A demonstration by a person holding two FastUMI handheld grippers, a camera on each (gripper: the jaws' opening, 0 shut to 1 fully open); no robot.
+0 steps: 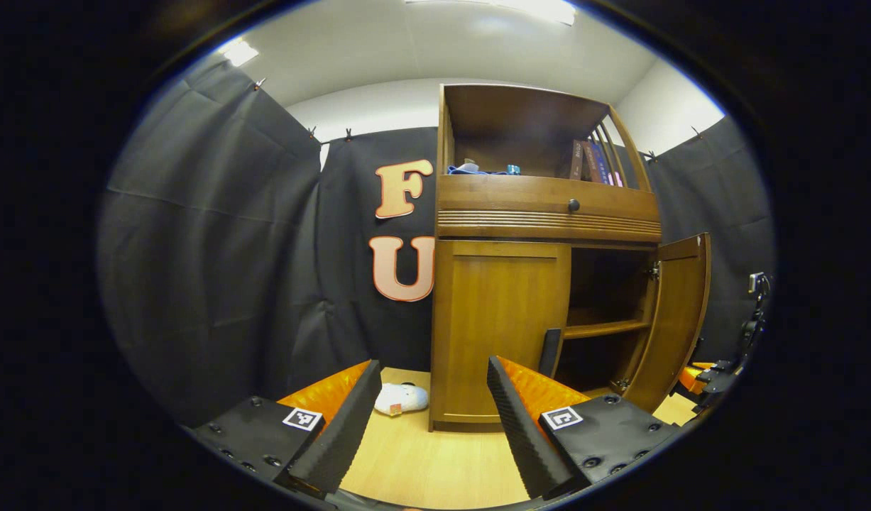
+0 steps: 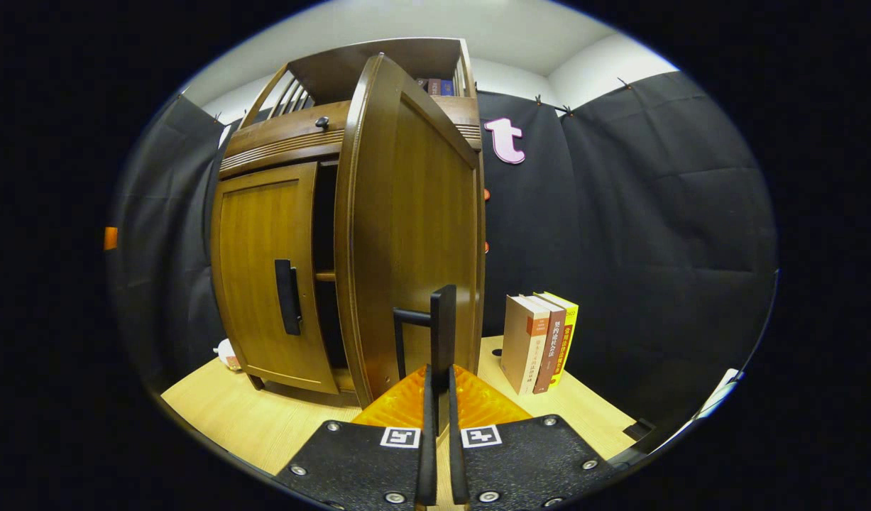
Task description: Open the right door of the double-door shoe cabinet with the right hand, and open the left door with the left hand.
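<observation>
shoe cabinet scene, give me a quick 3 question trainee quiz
1. True or false: the right door is open.
2. What is the right gripper shut on?
   A. the right door's handle
   B. a book
   C. the drawer knob
3. Fill in: the left gripper is ____, short of the closed left door.

Key: 1 true; 2 A; 3 open

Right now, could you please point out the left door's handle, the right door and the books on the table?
Left door's handle (image 2: 287,296): right gripper view, middle of the black bar.
Right door (image 2: 414,234): right gripper view, centre of its wooden panel.
Books (image 2: 538,342): right gripper view, middle spine.
</observation>
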